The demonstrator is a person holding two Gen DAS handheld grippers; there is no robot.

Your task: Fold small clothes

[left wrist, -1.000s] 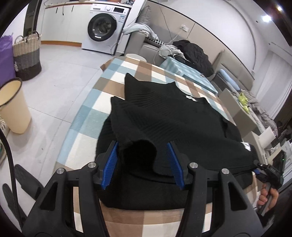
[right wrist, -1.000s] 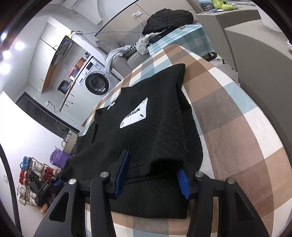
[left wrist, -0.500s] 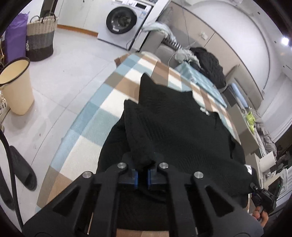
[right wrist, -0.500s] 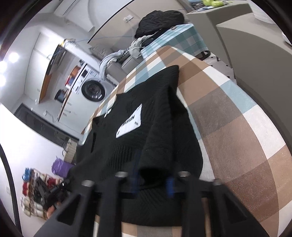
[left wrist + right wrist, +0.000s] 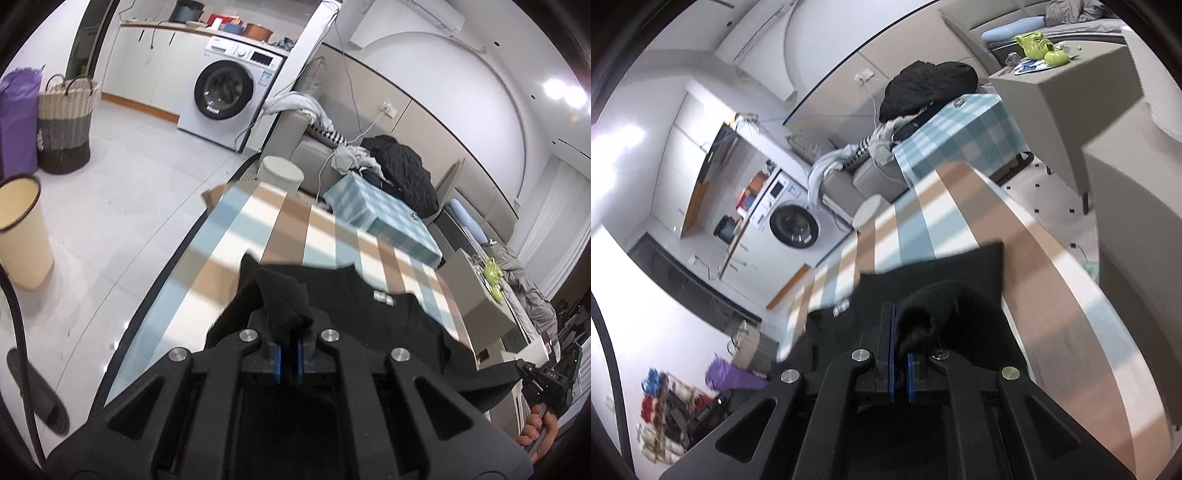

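A black knit sweater [image 5: 369,317] lies on a checked tablecloth [image 5: 280,225]. My left gripper [image 5: 289,350] is shut on a bunched fold of the sweater's near edge and holds it raised off the table. In the right wrist view the sweater [image 5: 960,269] shows again, and my right gripper [image 5: 900,365] is shut on another bunch of its near edge, also lifted. The right gripper and the hand holding it show at the far right of the left wrist view [image 5: 546,384].
A cream bin [image 5: 22,236] and a woven basket [image 5: 66,122] stand on the floor to the left. A washing machine [image 5: 229,96], a sofa with clothes [image 5: 399,166] and a second checked table [image 5: 384,218] are beyond. Grey cabinets [image 5: 1071,92] stand to the right.
Both grippers closed on the sweater's near edge and lifted it up and forward over the rest of the garment. The cameras now sit higher above the table.
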